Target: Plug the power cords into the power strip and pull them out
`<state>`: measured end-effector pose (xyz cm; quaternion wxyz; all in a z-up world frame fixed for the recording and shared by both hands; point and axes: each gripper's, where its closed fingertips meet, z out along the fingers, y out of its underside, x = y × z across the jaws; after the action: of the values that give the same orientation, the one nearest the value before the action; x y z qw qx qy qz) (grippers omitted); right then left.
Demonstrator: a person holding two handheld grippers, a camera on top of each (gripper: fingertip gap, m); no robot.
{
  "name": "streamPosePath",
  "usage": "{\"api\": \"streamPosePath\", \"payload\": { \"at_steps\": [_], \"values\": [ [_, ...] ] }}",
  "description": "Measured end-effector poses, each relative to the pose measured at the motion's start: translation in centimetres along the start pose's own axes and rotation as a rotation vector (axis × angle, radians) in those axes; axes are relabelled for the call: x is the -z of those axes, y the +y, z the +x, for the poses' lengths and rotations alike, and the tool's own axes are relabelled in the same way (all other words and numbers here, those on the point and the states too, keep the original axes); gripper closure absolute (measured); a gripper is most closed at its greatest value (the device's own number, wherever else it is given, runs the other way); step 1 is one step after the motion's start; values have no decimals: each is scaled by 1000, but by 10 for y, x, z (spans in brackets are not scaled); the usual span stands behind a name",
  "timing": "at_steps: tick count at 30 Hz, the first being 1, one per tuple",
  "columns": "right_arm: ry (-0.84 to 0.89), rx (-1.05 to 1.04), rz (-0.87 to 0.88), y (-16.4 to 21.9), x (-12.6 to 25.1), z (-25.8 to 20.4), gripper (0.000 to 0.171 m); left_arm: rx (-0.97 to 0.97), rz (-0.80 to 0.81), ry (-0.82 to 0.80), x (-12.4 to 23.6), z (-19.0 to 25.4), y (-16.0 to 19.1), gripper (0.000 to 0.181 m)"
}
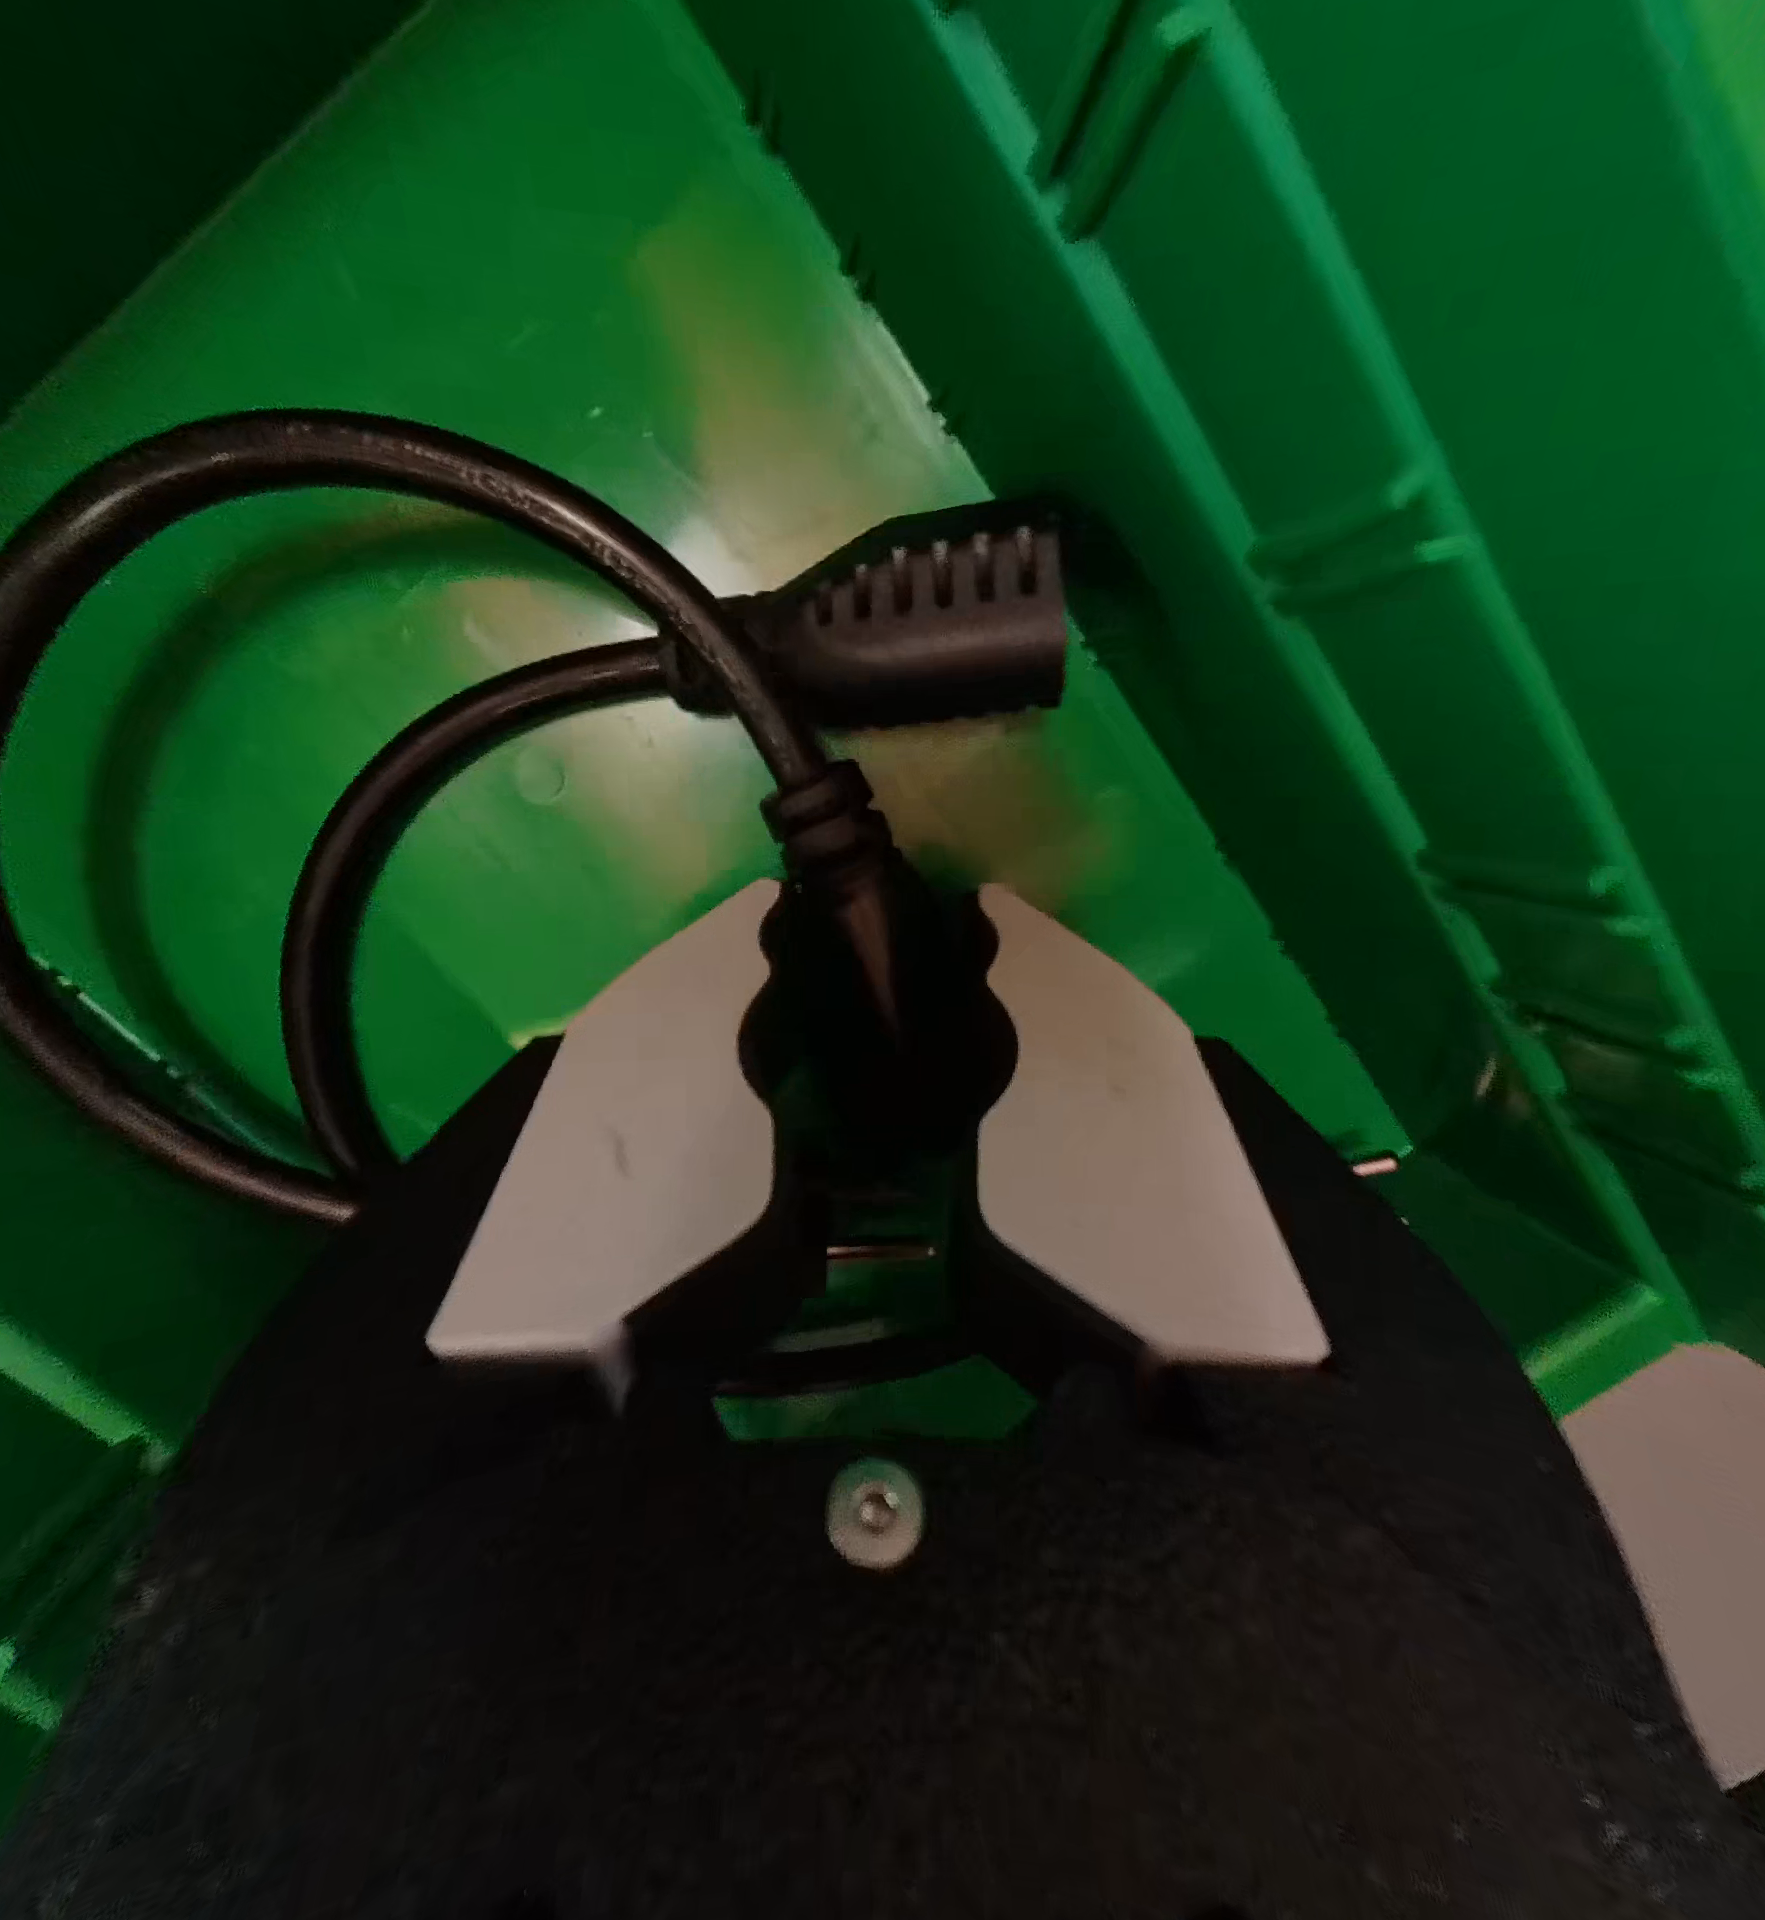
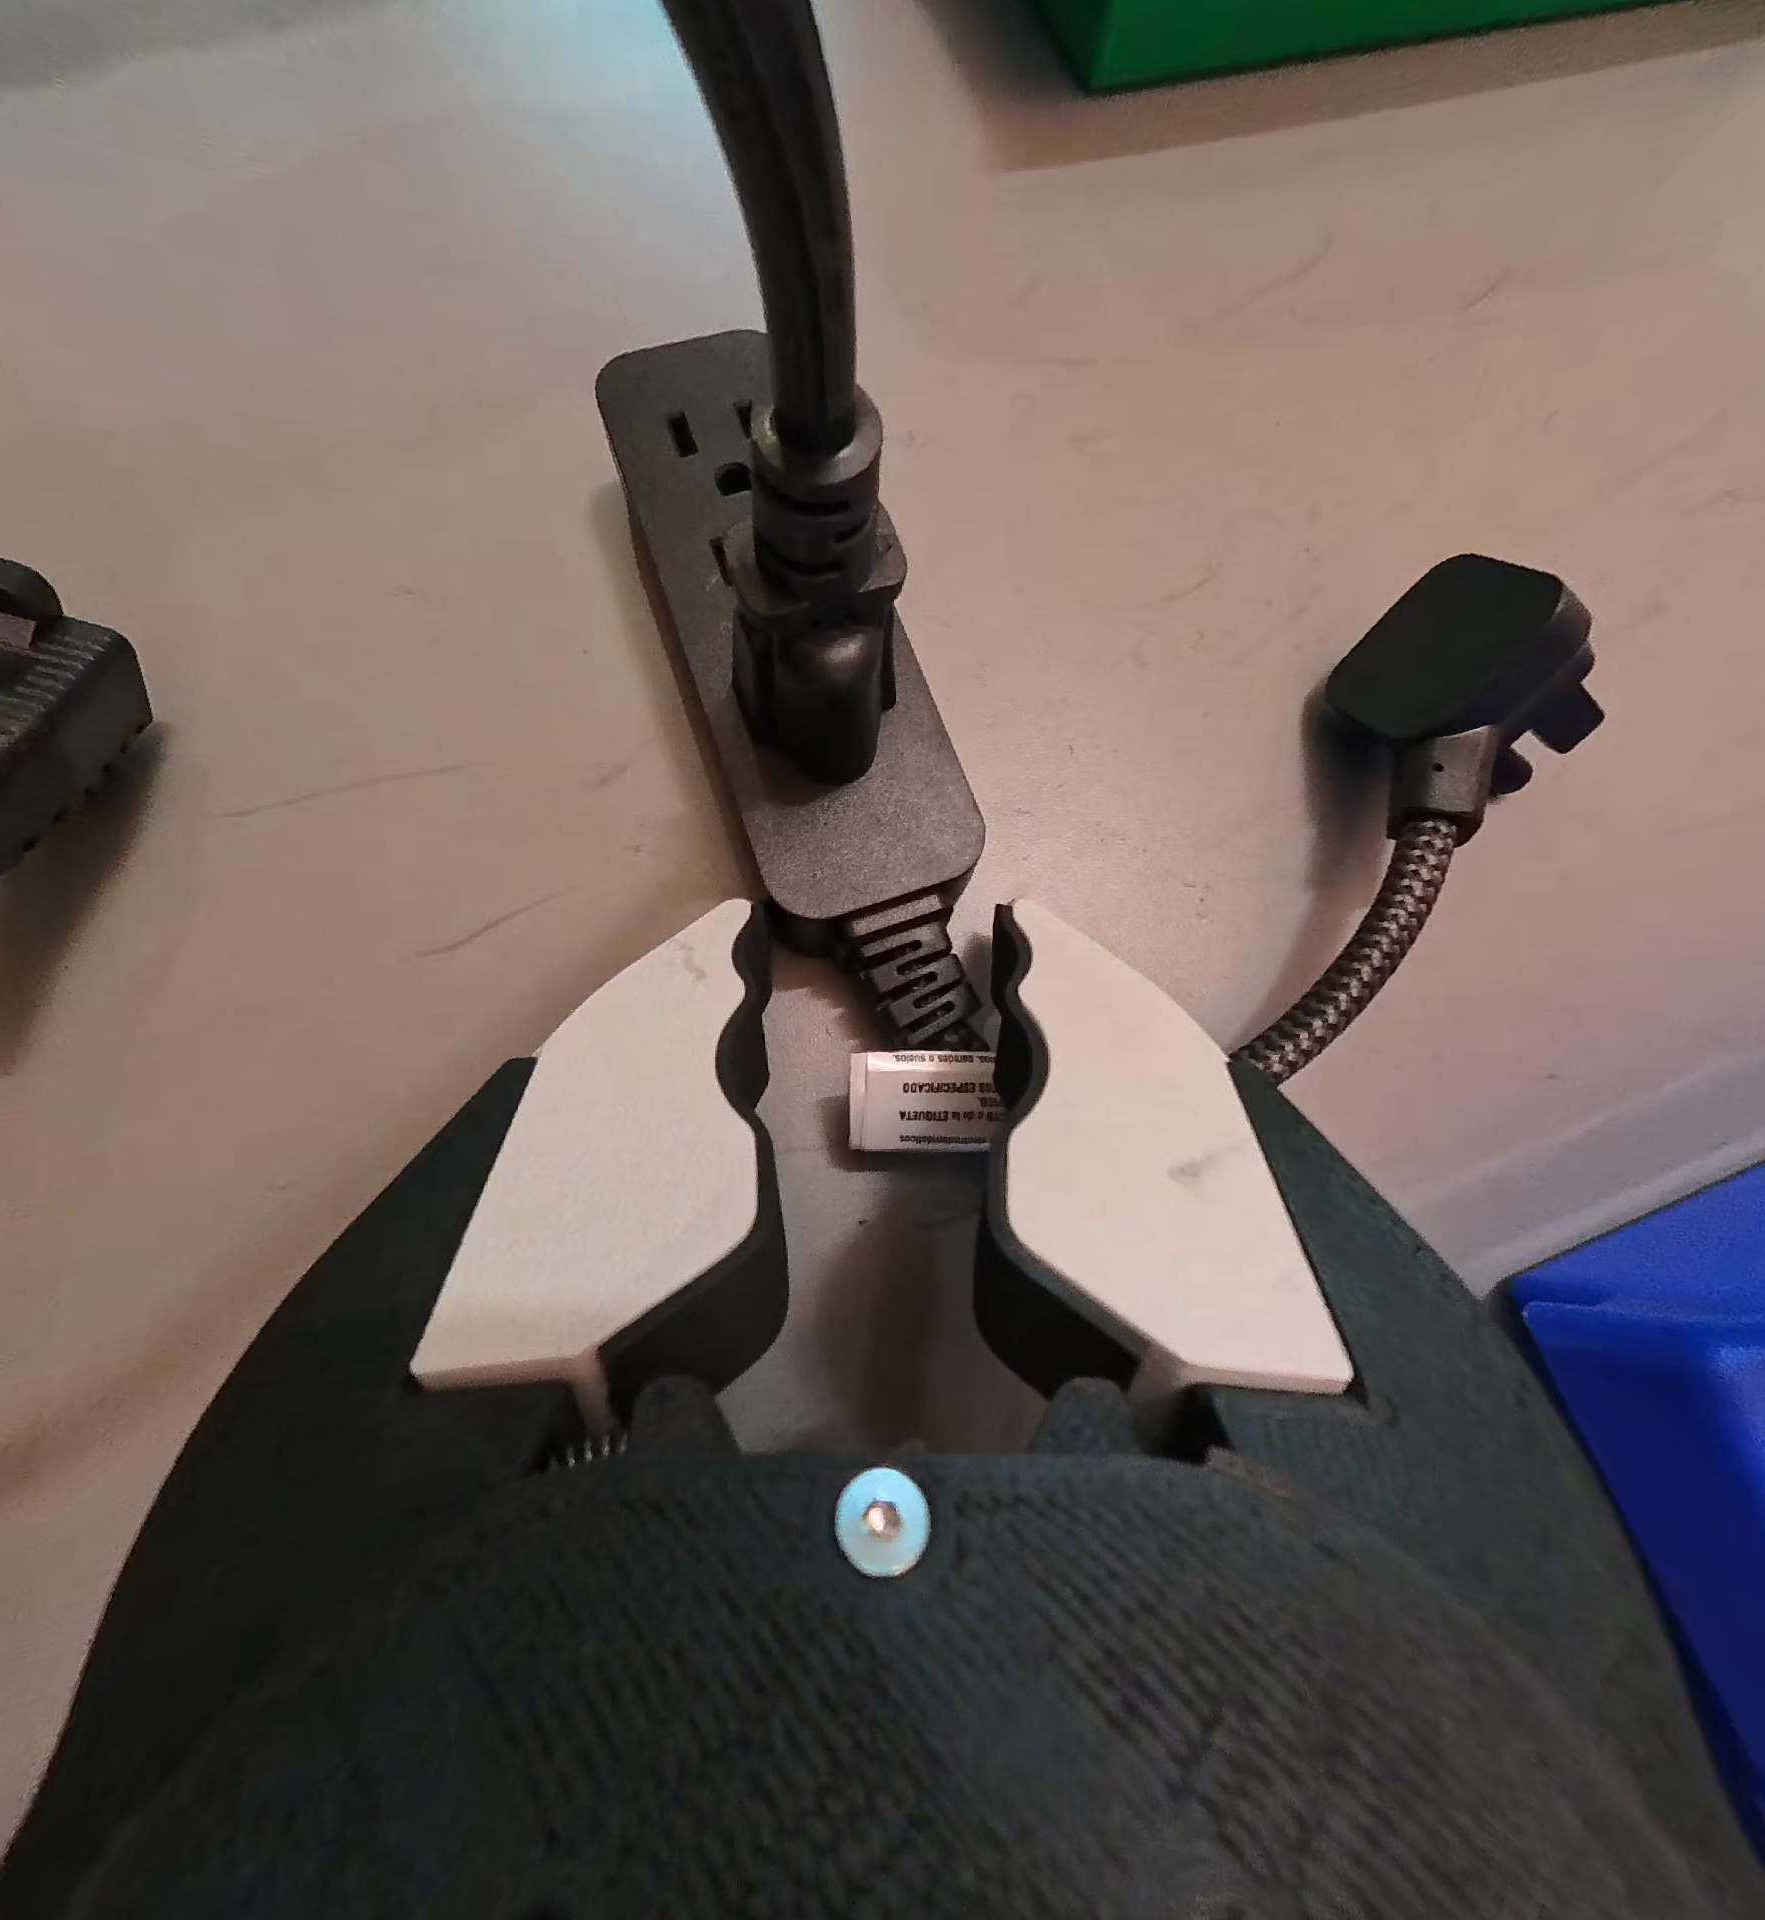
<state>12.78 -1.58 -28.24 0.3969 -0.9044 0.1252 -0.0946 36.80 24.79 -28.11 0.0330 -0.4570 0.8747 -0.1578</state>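
Observation:
My left gripper (image 1: 878, 904) is shut on the black plug (image 1: 862, 997) of a short black power cord (image 1: 47, 644), inside a green bin (image 1: 442, 312). The cord loops left and back; its ribbed far connector (image 1: 919, 634) lies against the bin's wall. In the right wrist view a black power strip (image 2: 857, 821) lies on a pale table (image 2: 338, 416) with one black cord's plug (image 2: 816, 665) standing in it. My right gripper (image 2: 878, 920) is open, its fingers either side of the strip's ribbed cable collar (image 2: 909, 966) and a white tag (image 2: 909, 1101).
The strip's own flat black plug (image 2: 1449, 644) on a braided cable (image 2: 1377, 935) lies loose to the right. A blue bin (image 2: 1709, 1455) is at the lower right, the green bin's corner (image 2: 1377, 31) at the top. A black ribbed object (image 2: 16, 717) sits at the left edge. Across from one pair of fingers to the other is roughly 35 cm.

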Motion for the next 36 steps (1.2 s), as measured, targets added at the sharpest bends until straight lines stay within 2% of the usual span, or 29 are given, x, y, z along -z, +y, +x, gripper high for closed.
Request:
{"api": "streamPosePath", "payload": {
  "at_steps": [1, 5, 8, 11, 16, 22, 26, 28, 30, 31, 32, 33, 36],
  "values": [
    [1, 1, 0, 0, 0, 0, 130, -3, 30, -3, 6, 1, -3, 152],
    [17, 15, 7, -1, 1, 1, 130, 5, 252, 60, 58, 16, -25, 152],
    [6, 31, 7, 1, 2, -1, 114, -37, 416, 116, 114, 39, -38, 153],
    [-19, 18, 28, 2, 11, -1, 107, -116, 532, 153, 167, 71, -42, 153],
    [-64, -113, 231, -21, 58, 10, 104, -324, 640, 238, 238, 148, -40, 153],
    [140, -320, 573, -63, 119, 52, 101, -625, 704, 276, 296, 255, -29, 158],
    [121, -412, 804, -105, 134, 53, 103, -770, 716, 334, 304, 323, -17, 159],
    [145, -429, 816, -113, 124, 62, 103, -831, 708, 368, 296, 349, -11, 159],
    [144, -464, 805, -116, 116, 68, 89, -851, 705, 433, 286, 373, -6, 159],
    [96, -466, 831, -120, 114, 65, 95, -864, 707, 463, 282, 382, -3, 159],
    [40, -467, 845, -122, 109, 61, 117, -873, 717, 493, 279, 389, -2, 159],
    [-12, -465, 838, -122, 105, 57, 150, -873, 722, 532, 277, 396, 0, 159],
    [-109, -520, 872, -121, 104, 54, 155, -871, 727, 560, 272, 401, 2, 159]
  ]
}}
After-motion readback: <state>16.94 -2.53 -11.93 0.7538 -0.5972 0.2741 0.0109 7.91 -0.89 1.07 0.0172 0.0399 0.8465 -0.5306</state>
